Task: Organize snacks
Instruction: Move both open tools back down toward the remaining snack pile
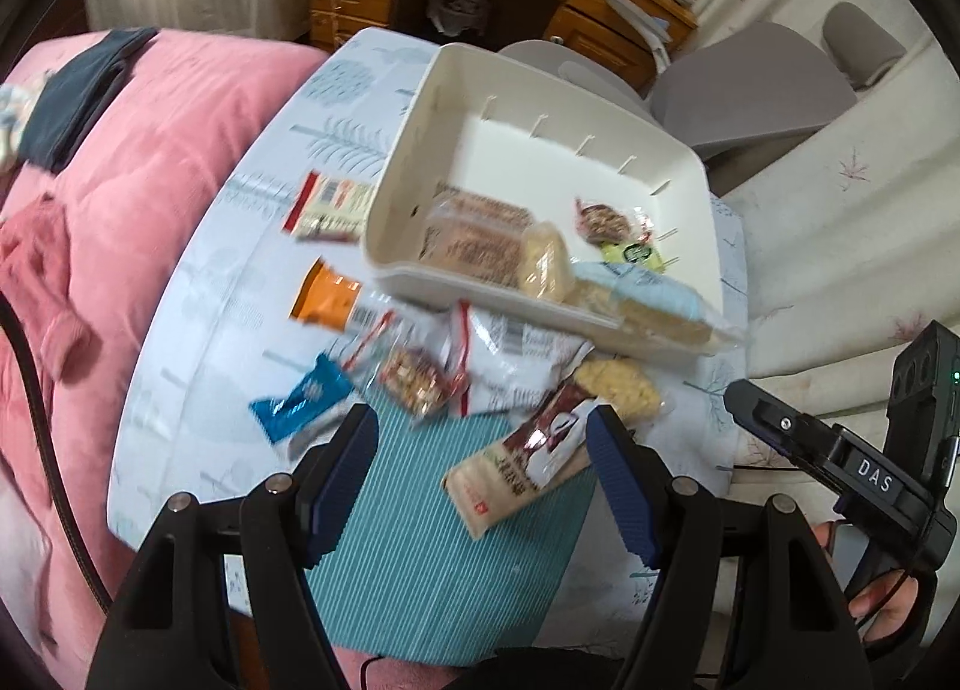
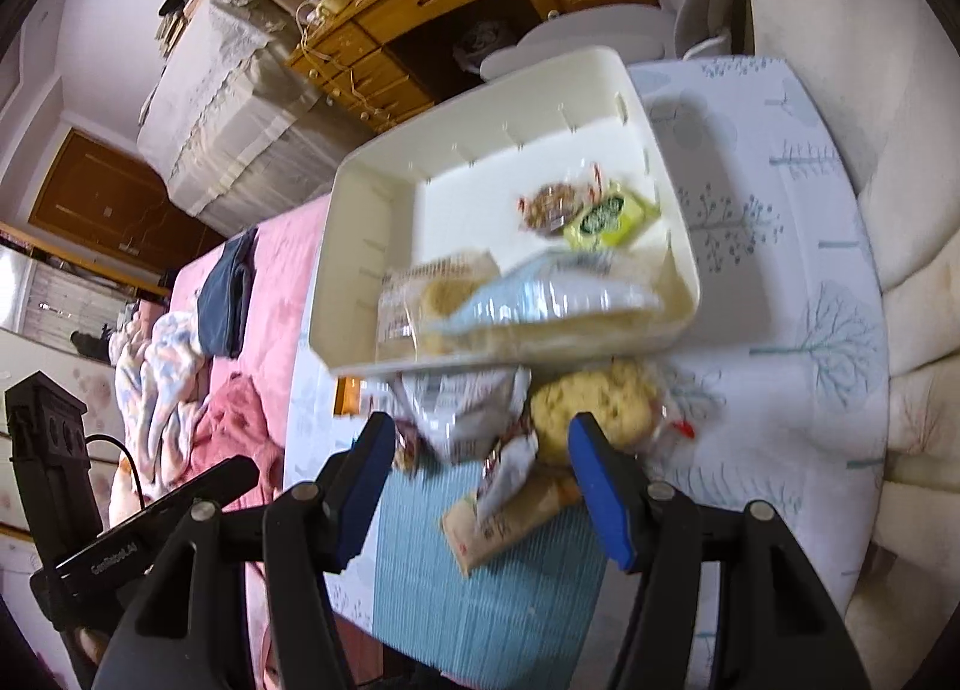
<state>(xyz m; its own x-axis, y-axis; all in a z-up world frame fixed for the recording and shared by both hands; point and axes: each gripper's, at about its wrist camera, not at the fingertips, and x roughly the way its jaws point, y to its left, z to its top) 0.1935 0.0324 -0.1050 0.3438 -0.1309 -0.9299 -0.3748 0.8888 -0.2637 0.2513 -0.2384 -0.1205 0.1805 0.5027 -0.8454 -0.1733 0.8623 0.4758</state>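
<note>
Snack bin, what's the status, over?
Both grippers open, holding nothing. White bin part filled; loose packets still on table, brown bar nearest left gripper. Nothing in the way.

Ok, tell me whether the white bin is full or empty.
Partly filled. The white bin holds several wrapped snacks along its near side; the far part of its floor is bare.

A cream bin (image 1: 390,234) sits on a white tree-print cloth (image 1: 336,132), beside a teal ribbed mat (image 1: 432,558) and a pink quilt (image 1: 168,150).
</note>
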